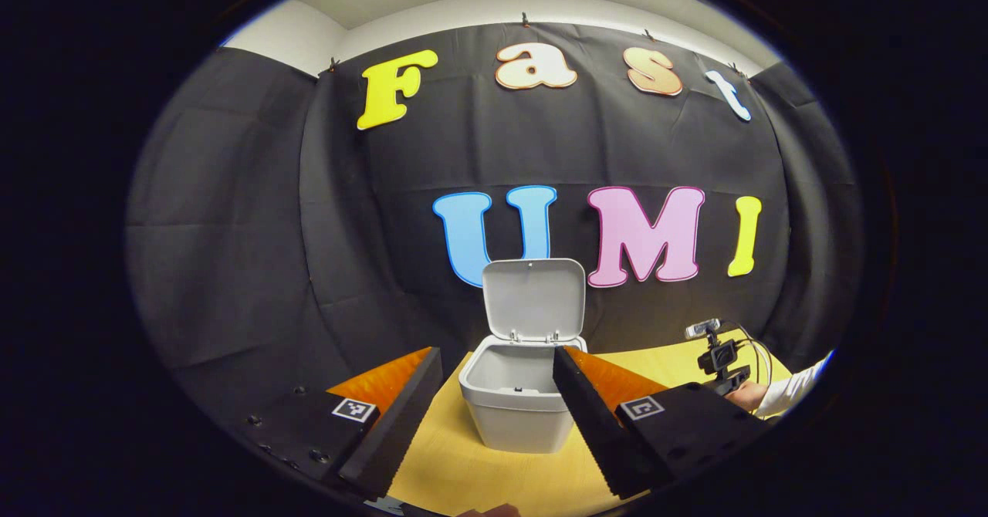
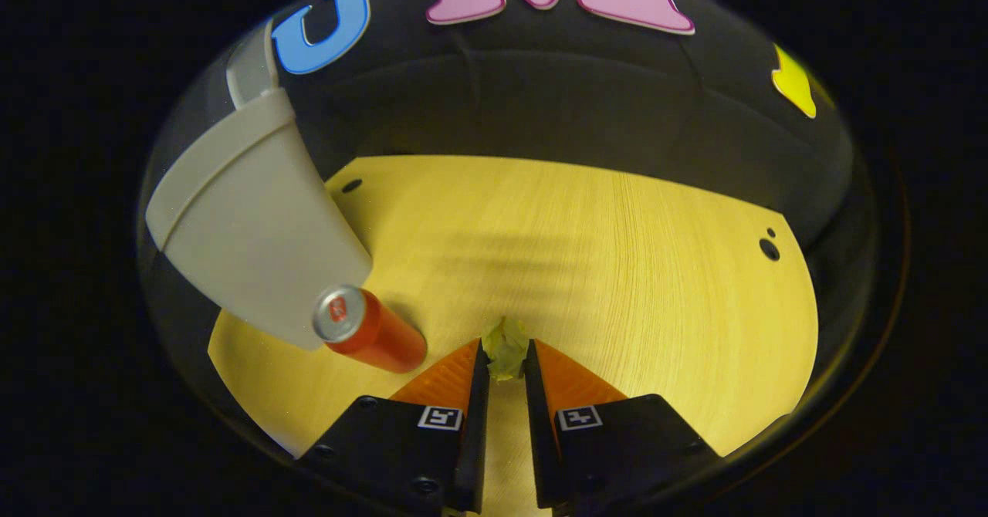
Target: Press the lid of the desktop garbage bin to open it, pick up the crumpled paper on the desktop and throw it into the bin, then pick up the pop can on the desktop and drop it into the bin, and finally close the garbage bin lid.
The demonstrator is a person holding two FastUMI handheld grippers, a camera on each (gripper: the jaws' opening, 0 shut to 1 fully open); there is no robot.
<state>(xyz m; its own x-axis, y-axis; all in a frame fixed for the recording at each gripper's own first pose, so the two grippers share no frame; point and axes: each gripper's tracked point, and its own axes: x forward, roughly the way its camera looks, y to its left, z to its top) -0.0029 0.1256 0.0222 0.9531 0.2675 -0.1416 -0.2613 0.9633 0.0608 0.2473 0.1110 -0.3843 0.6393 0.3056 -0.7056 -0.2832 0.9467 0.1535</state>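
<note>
- Crumpled paper [image 2: 505, 355] pinched in right claw [image 2: 505, 364], beside pop can [image 2: 369, 330] near garbage bin [image 2: 247, 231].
- Left claw [image 1: 498, 366] spread.
- Risk: shallow tip grip may drop paper.

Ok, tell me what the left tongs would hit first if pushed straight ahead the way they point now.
Most likely the garbage bin: it stands on the table straight ahead between the open fingers of the left tongs, its lid raised. The gap looks free up to its front wall, though depth is unclear.
</note>
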